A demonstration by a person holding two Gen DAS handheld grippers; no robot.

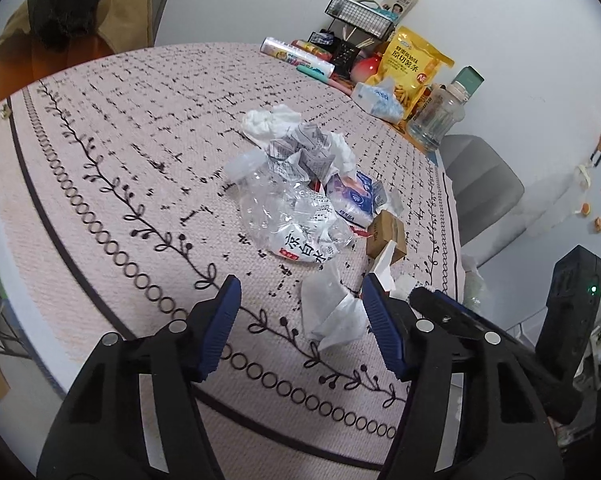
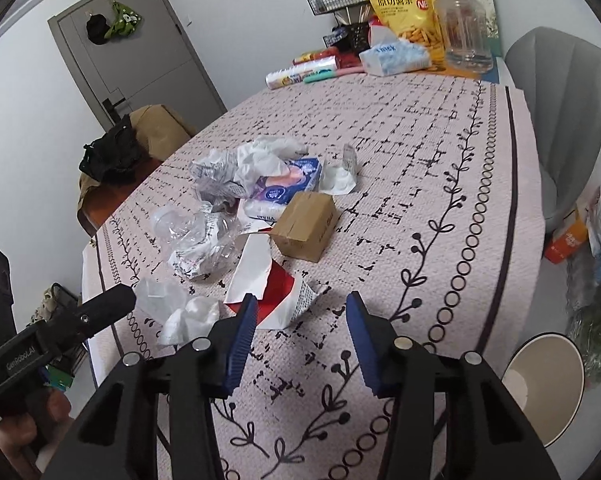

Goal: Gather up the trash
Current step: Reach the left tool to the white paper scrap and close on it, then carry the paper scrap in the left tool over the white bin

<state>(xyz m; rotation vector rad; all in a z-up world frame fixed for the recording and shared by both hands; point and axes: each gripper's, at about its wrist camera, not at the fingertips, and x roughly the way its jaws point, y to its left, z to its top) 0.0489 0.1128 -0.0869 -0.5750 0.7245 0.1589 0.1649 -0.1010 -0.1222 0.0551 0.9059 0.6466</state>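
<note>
A pile of trash lies mid-table: a crushed clear plastic bottle (image 1: 292, 216) (image 2: 196, 240), crumpled papers (image 1: 300, 148) (image 2: 220, 176), a blue tissue pack (image 1: 352, 196) (image 2: 288, 184), a small brown box (image 1: 386, 232) (image 2: 304, 226), a red-and-white carton (image 2: 268, 284) and a crumpled white tissue (image 1: 332, 304) (image 2: 180, 308). My left gripper (image 1: 300, 320) is open, low over the table edge, with the white tissue just inside its right finger. My right gripper (image 2: 300, 328) is open and empty, its left finger by the red-and-white carton.
Snacks, a tissue box (image 2: 396, 56), a clear jar (image 2: 464, 28) and a wire rack (image 1: 360, 14) crowd the table's far end. A grey chair (image 2: 568, 120) stands beside the table. A paper cup-like bin (image 2: 544, 384) sits on the floor at right, with bags (image 2: 596, 240) near it.
</note>
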